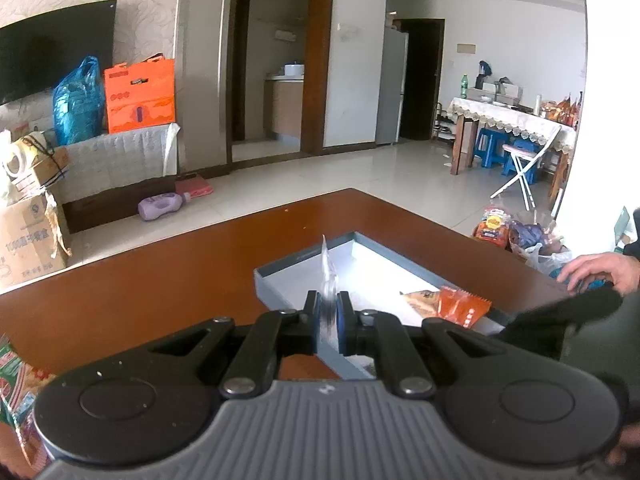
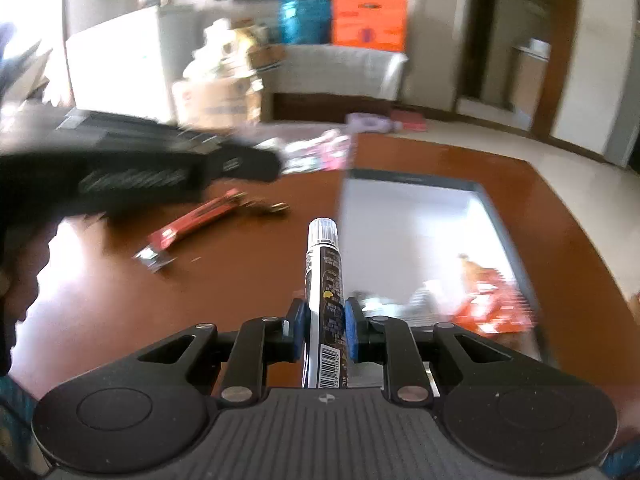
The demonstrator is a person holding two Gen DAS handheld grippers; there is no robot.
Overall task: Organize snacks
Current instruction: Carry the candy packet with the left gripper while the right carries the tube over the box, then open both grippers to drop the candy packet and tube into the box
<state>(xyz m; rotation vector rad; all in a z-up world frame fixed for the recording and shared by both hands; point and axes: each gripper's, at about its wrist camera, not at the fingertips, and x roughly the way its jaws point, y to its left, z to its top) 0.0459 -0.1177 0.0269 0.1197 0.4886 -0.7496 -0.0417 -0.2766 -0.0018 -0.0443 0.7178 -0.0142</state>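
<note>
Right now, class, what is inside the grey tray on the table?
Inside the grey tray lies an orange snack packet beside a tan one. The left gripper hides the tray's near corner.

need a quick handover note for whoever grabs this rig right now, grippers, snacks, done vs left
Left gripper: shut on a thin clear-edged snack packet, held above the near edge of the grey tray.
Right gripper: shut on a long dark snack stick, held beside the tray's left edge.
Done: orange packets already lie in the tray.
Left: drop both held snacks in, then fetch the red stick lying on the brown table.
</note>
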